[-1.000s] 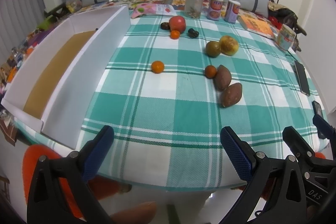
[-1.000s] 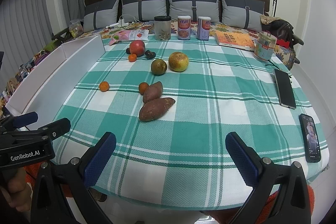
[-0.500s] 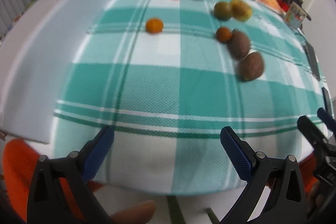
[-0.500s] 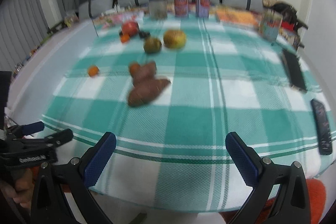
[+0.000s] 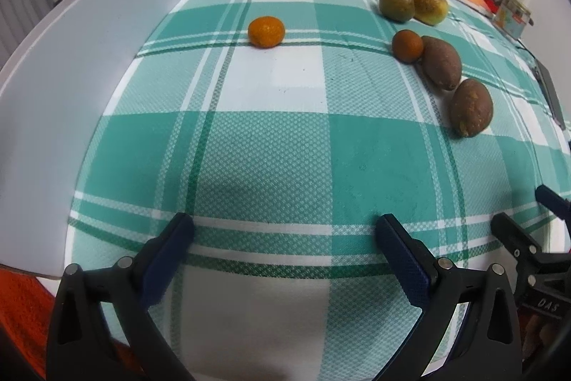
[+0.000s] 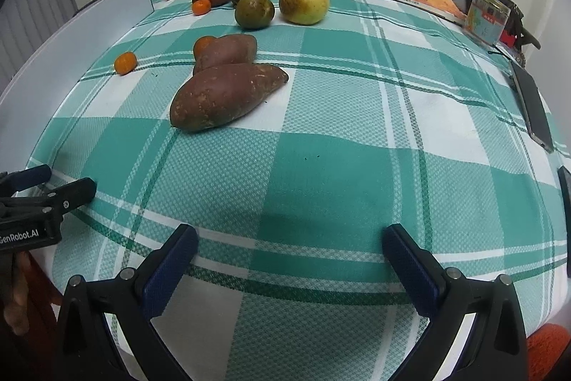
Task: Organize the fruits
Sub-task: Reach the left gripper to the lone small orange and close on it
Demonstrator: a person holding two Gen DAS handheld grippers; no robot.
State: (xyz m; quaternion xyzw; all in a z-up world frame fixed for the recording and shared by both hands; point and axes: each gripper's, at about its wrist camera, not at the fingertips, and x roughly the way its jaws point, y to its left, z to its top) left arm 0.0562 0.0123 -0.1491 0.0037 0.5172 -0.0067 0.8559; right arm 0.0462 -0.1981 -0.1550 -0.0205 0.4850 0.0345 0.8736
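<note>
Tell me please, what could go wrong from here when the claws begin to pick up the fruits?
1. The nearest sweet potato lies against the second sweet potato, which seems to touch a small orange; gripping one may push the others.
2. The lone tangerine is round and could roll when nudged.
3. The left claw and right claw, both open, are close together and might collide.

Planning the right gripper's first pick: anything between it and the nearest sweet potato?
Nothing visible. The right gripper is open over bare checked tablecloth, and the nearest sweet potato lies ahead and to the left with only cloth between.
</note>
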